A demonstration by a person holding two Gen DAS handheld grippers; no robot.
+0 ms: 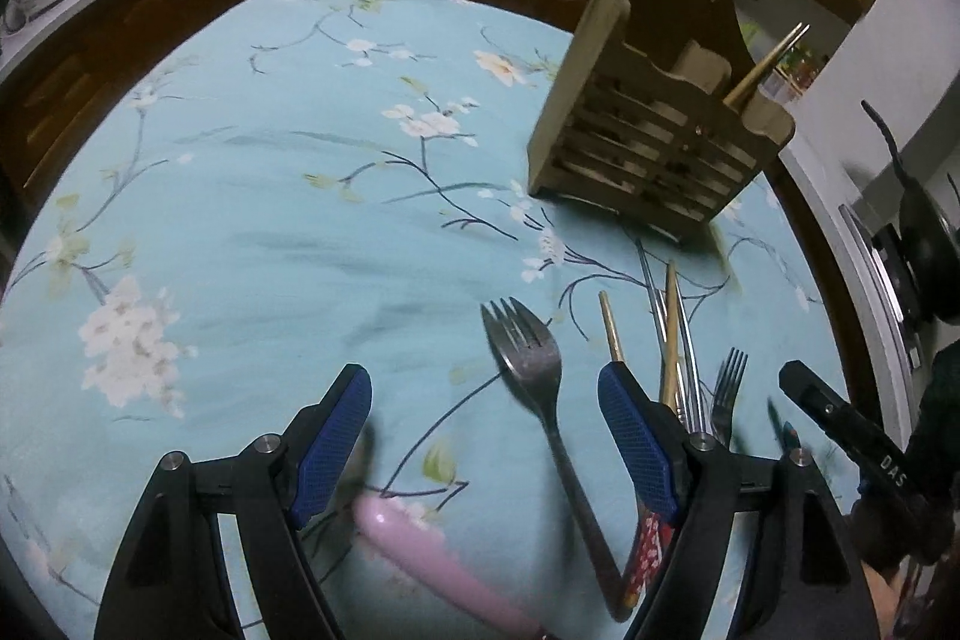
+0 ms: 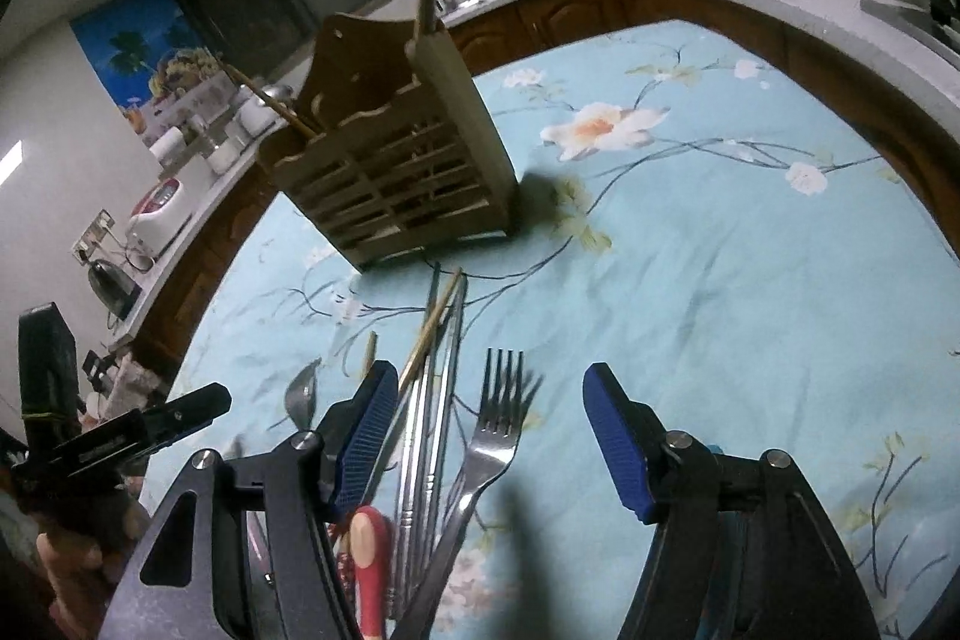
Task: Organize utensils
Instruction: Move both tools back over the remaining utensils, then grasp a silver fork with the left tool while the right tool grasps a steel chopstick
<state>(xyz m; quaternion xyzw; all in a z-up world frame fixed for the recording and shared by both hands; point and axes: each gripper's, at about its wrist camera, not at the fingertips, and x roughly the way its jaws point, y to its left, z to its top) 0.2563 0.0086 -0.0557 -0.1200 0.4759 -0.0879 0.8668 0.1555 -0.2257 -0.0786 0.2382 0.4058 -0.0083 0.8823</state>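
Utensils lie loose on the desk (image 1: pixel 252 196), which is covered by a light blue floral cloth. A wooden caddy (image 1: pixel 654 124) stands at the 1 o'clock side of the left wrist view, upright, with a chopstick (image 1: pixel 765 64) leaning out of one compartment.

In the left view, a broad fork (image 1: pixel 528 358) lies between the pads of the left tool (image 1: pixel 483 424), tines toward 12 o'clock, handle running to 5 o'clock. A pink handle (image 1: pixel 420 568) lies at 6 o'clock, partly under the left pad. At 3 o'clock sits a bundle of steel chopsticks (image 1: pixel 663 316) with bamboo ones.

In the right view, a slim fork (image 2: pixel 495 436) lies between the pads of the right tool (image 2: pixel 489 436), beside that same bundle at 9 o'clock. A red-handled item (image 2: pixel 369 562) sits at 7 o'clock; its type cannot be told.

Handling, as judged: the forks and steel sticks are rigid, light and slick; polished metal on cloth offers little height to grip. The mid-handle, across its narrow width, looks the safest hold. Bamboo sticks are lighter and less slippery, but thin and prone to roll.

Pose: both tools point steeply down toward the desk, close above the utensils. The left tool stands wide, pads clear of the fork, nothing gripped. The right tool also stands wide and empty, its pads clear of the slim fork. A hand (image 2: pixel 72 568) holding the left tool shows at 8 o'clock in the right view.
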